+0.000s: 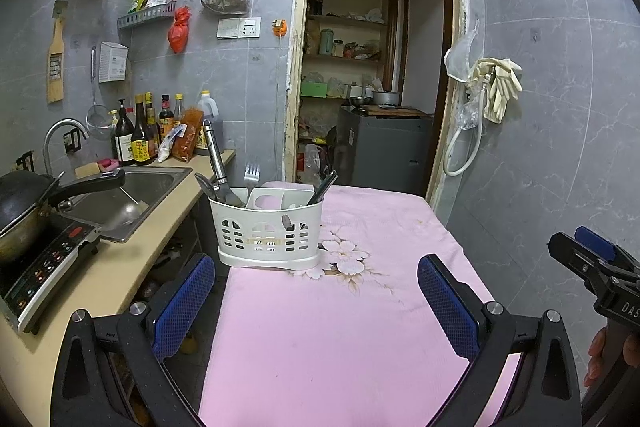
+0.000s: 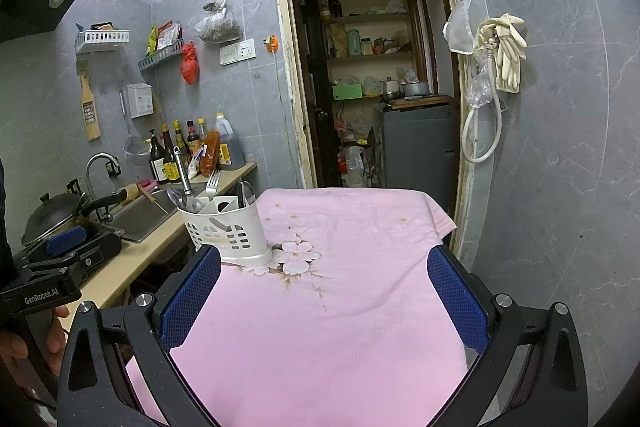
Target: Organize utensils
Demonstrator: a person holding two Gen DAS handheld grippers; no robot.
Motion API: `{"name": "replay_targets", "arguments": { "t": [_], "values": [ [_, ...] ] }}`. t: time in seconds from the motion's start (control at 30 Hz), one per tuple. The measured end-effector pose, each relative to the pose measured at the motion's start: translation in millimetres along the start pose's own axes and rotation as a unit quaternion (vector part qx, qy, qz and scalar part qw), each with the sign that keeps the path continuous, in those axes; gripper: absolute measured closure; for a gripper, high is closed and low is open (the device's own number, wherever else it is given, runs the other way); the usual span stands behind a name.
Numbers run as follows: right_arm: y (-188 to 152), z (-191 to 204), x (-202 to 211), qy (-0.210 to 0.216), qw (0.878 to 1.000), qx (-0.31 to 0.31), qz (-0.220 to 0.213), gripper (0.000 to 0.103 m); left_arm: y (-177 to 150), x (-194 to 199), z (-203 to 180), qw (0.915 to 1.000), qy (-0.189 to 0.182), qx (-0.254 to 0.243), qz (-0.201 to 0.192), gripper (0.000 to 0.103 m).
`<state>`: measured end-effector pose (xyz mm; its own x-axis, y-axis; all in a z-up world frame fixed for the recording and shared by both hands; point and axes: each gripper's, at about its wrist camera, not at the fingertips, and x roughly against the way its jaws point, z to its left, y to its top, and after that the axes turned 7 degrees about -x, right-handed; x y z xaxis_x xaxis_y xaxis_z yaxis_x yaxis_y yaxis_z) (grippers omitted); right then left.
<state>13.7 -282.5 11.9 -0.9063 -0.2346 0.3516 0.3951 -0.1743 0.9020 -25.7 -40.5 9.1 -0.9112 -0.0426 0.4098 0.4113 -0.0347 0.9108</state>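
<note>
A white slotted utensil holder (image 1: pixel 269 231) stands on the pink floral tablecloth (image 1: pixel 328 327) at the table's far left; it also shows in the right wrist view (image 2: pixel 229 229). It holds a steel-handled tool (image 1: pixel 216 163), a fork (image 1: pixel 251 174), a spoon (image 1: pixel 205 184) and dark utensils (image 1: pixel 325 187). My left gripper (image 1: pixel 316 291) is open and empty, held above the cloth short of the holder. My right gripper (image 2: pixel 325 287) is open and empty, to the right of the holder. The right gripper also shows at the left wrist view's right edge (image 1: pixel 592 259).
A counter to the left carries a sink (image 1: pixel 132 199), a faucet (image 1: pixel 60 135), a wok on an induction cooker (image 1: pixel 24 211) and several sauce bottles (image 1: pixel 144 135). An open doorway (image 1: pixel 372 75) lies behind the table. A tiled wall with hanging gloves (image 1: pixel 500 87) is on the right.
</note>
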Motion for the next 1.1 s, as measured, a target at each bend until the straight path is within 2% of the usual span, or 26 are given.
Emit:
{"name": "replay_targets", "arguments": {
  "t": [1.1],
  "values": [
    [-3, 4, -14, -0.003, 1.0, -0.002, 0.008, 0.002, 3, -20, 1, 1.0, -0.005, -0.004, 0.003, 0.001]
  ]
}}
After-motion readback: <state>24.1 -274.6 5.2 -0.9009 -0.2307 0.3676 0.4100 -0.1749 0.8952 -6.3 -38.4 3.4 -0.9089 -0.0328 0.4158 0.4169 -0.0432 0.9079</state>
